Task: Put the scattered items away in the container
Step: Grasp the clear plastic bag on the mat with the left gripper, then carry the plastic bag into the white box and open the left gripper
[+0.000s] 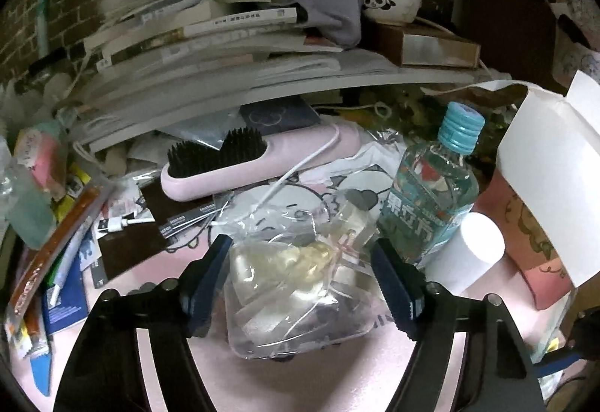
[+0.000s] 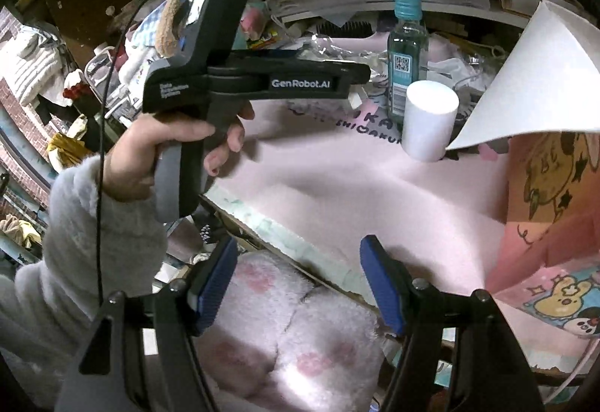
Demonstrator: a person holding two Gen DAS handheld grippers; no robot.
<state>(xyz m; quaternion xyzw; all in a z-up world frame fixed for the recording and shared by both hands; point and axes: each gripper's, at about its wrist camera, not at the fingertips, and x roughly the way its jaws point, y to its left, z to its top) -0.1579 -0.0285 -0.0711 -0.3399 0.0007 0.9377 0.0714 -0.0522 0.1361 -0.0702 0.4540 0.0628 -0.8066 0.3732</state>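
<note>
One clear bag (image 1: 296, 284), one bottle (image 1: 431, 194)

Left wrist view looks down, close over the pink worktop (image 1: 337, 374); right view hangs back at its edge (both share the bottle (image 1: 431, 187)).

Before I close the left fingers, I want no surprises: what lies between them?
In the left wrist view, only the clear plastic bag of small items lies between the left gripper's fingers, on the pink mat.
</note>
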